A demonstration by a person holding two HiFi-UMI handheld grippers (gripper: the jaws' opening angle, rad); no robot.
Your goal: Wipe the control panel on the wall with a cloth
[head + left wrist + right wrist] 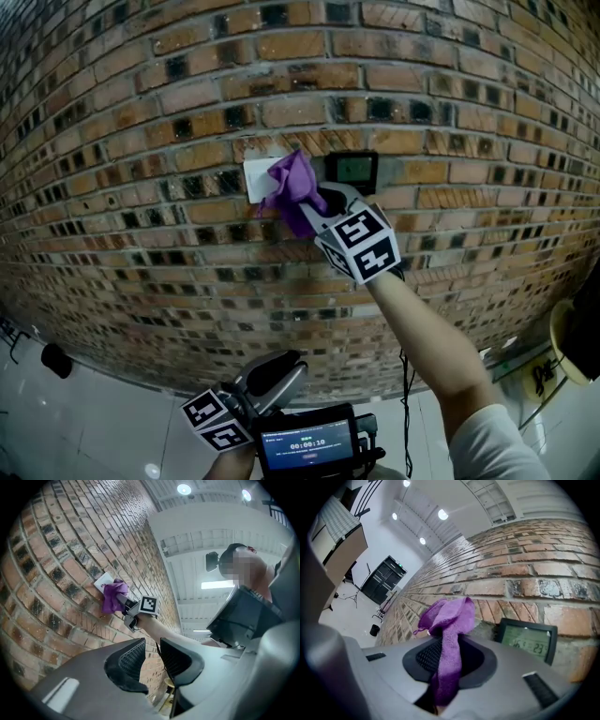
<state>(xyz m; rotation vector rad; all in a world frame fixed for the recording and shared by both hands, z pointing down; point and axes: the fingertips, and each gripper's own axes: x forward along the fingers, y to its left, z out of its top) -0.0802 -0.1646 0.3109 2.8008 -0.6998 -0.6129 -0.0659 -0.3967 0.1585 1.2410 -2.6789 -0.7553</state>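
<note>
On the brick wall (141, 141) a white plate (255, 175) sits beside a small black control panel (352, 170) with a greenish display. My right gripper (317, 203) is shut on a purple cloth (292, 188), and the bunched cloth lies against the wall between the two, over the white plate's right edge. In the right gripper view the purple cloth (449, 630) hangs between the jaws of the right gripper (450, 656), with the control panel (528, 641) just to its right, uncovered. My left gripper (281, 373) stays low, away from the wall, open and empty; in its own view the left gripper (152, 660) has a narrow gap between its pads.
A small screen (306, 447) rides near the left gripper at the bottom of the head view. A black cable (405, 394) hangs down the wall under the right arm. A pale round object (568, 343) stands at the right edge, a dark object (56, 360) on the floor at left.
</note>
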